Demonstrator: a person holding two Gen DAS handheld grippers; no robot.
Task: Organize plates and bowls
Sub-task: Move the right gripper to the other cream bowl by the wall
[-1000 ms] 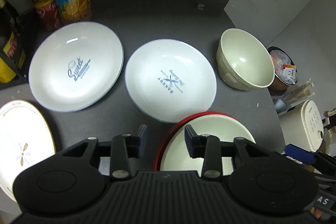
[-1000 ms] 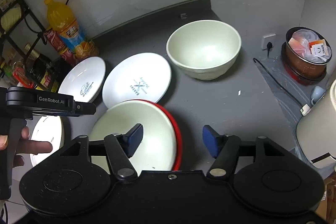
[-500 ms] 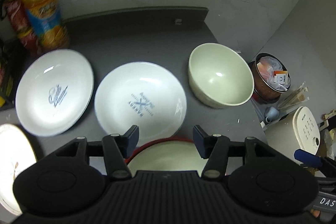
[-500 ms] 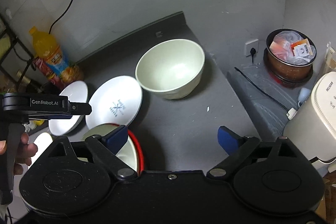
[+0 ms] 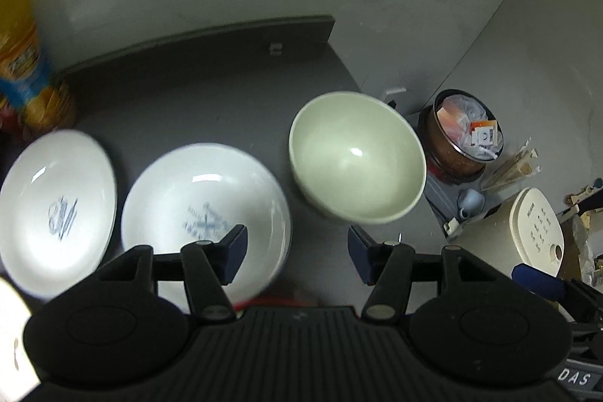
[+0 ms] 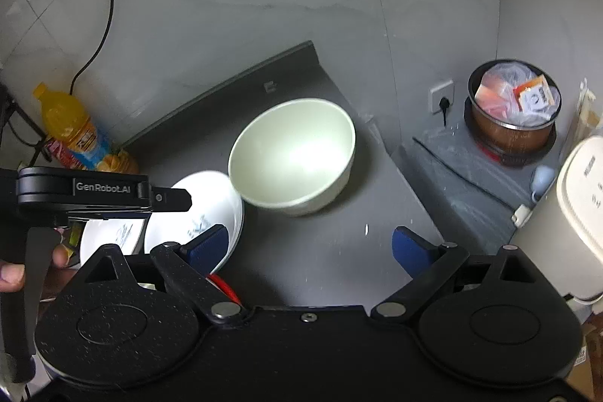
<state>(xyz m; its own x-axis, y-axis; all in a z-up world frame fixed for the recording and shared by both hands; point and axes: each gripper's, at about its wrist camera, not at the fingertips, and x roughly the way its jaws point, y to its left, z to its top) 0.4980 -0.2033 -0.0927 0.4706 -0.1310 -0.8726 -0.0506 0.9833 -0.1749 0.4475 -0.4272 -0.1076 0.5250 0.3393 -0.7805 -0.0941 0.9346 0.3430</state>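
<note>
A pale green bowl stands upright on the dark grey counter, at its right end. Left of it lie two white plates with blue print, one in the middle and one further left. A red-rimmed dish shows only as a sliver under my grippers. My left gripper hangs open above the counter, short of the bowl. My right gripper is open wide, also short of the bowl. Both hold nothing.
An orange juice bottle stands at the counter's back left beside cans. Past the counter's right edge sit a brown bin with rubbish, a wall socket and a cream appliance. A hand holds the left gripper's handle.
Both grippers have pulled back and up from the red-rimmed dish, which has slid almost out of view. Both jaws have opened wider. The bowl now sits nearer the middle of each view.
</note>
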